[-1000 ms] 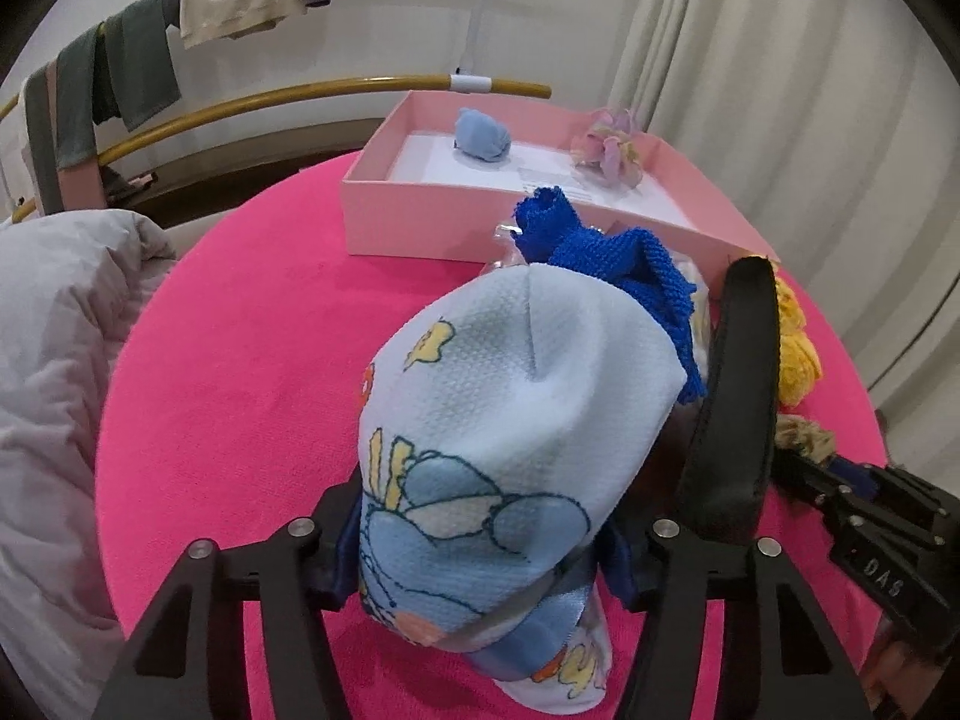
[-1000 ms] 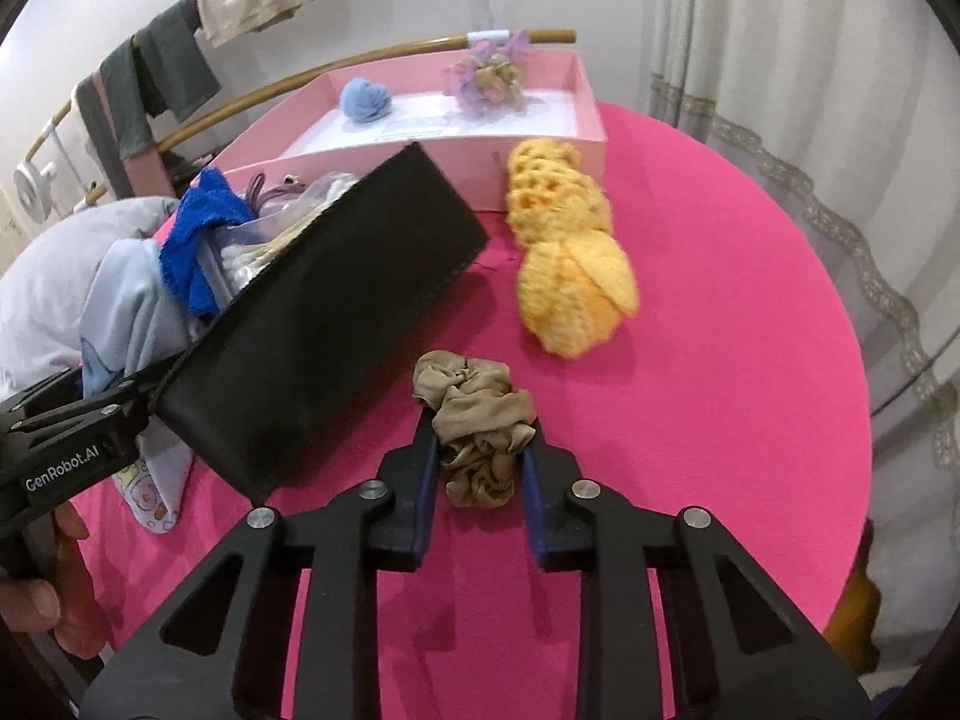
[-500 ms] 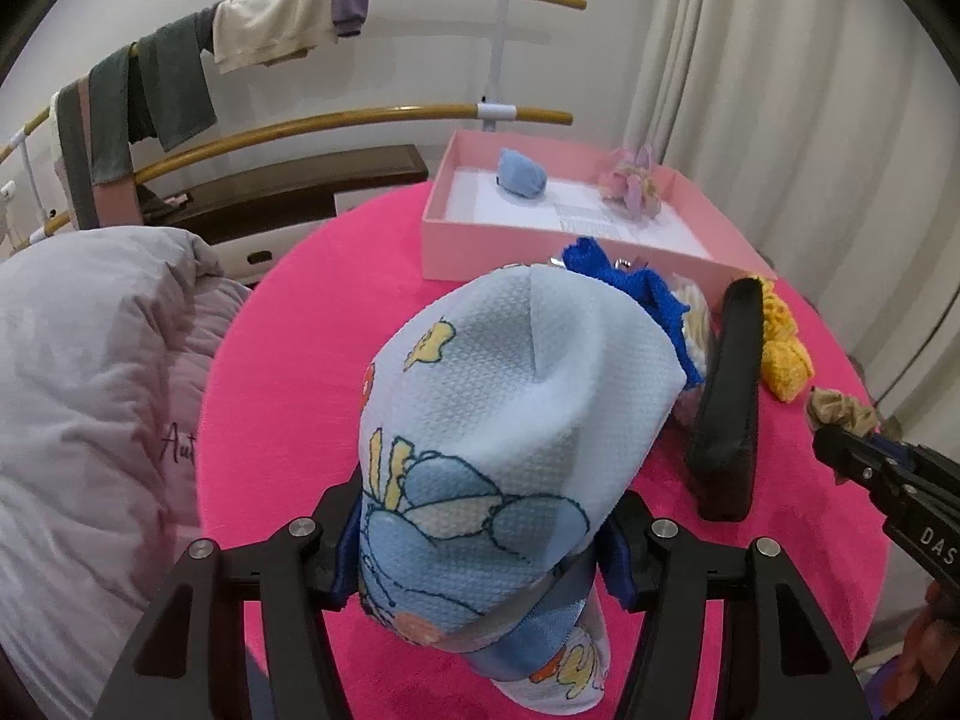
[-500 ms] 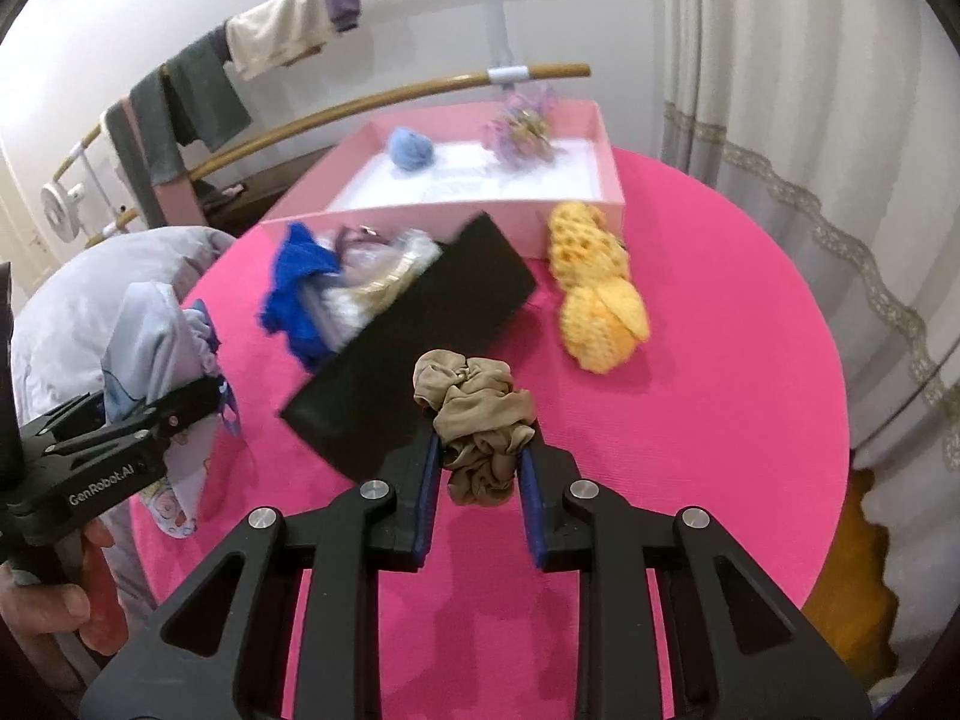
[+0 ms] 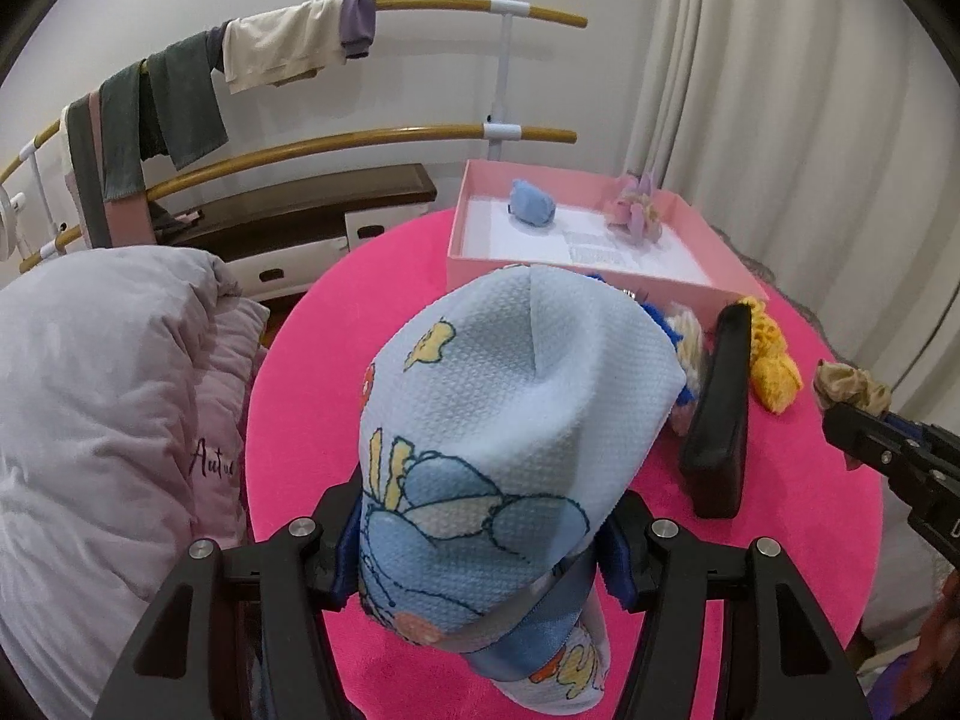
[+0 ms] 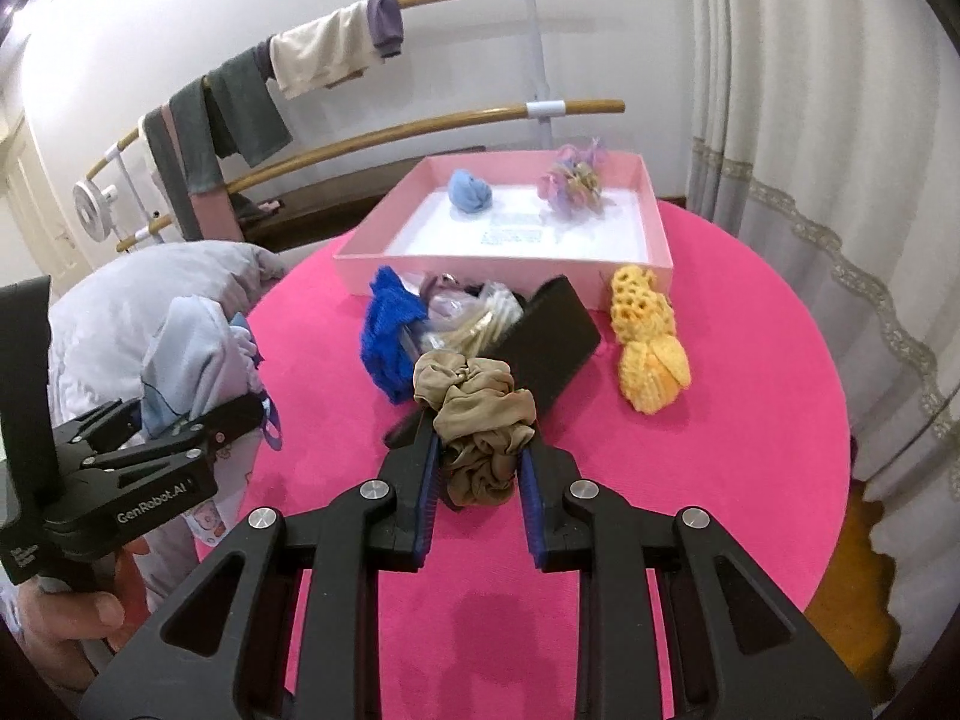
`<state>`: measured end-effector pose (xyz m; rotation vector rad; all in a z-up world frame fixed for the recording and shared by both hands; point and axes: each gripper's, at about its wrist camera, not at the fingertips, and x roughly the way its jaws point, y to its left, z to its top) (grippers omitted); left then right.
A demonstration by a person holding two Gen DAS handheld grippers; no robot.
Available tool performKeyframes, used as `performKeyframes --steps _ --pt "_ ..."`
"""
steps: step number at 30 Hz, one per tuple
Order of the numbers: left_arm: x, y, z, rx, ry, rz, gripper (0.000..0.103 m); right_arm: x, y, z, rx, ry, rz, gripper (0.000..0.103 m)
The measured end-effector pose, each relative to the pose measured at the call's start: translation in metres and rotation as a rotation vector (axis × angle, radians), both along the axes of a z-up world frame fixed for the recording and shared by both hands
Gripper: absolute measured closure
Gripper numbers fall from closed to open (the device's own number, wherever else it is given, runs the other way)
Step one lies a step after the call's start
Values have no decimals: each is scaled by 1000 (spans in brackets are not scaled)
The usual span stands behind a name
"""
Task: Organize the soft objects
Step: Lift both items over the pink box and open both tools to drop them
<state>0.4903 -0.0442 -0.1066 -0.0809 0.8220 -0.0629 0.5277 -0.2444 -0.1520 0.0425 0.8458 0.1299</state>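
Left wrist view
Left tool [image 5: 480, 531]: pinched on a pale blue printed cloth pouch [image 5: 510, 420], which is held bunched between the jaws.
Ahead of the tool: a pink box [image 5: 576, 276] is seen on the round pink surface [image 5: 336, 360], with a blue soft ball [image 5: 531, 210] and a lilac scrunchie [image 5: 636, 213] inside it.
To its right: a black pouch [image 5: 717, 414] lies on the surface, yellow crochet pieces [image 5: 771, 354] just past it.

Right wrist view
Right tool [image 6: 480, 480]: pressed tight on a tan scrunchie [image 6: 477, 414], which is gripped between the jaws.
Ahead of the tool: a blue knit piece [image 6: 387, 330] and a clear packet [image 6: 474, 318] are seen beside the black pouch, the box behind them.
To its left: the left tool is seen with its cloth pouch.
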Motion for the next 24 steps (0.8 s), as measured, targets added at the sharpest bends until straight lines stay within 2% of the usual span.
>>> performKeyframes --steps 10,16,24 --pt "36 12 46 -7 -98 9 45 41 -5 38 30 -72 34 81" --pt "76 12 71 -8 -147 12 45 84 -16 60 25 -104 28 81" --pt "143 -8 84 -15 -162 -8 45 140 -31 74 27 -111 18 81"
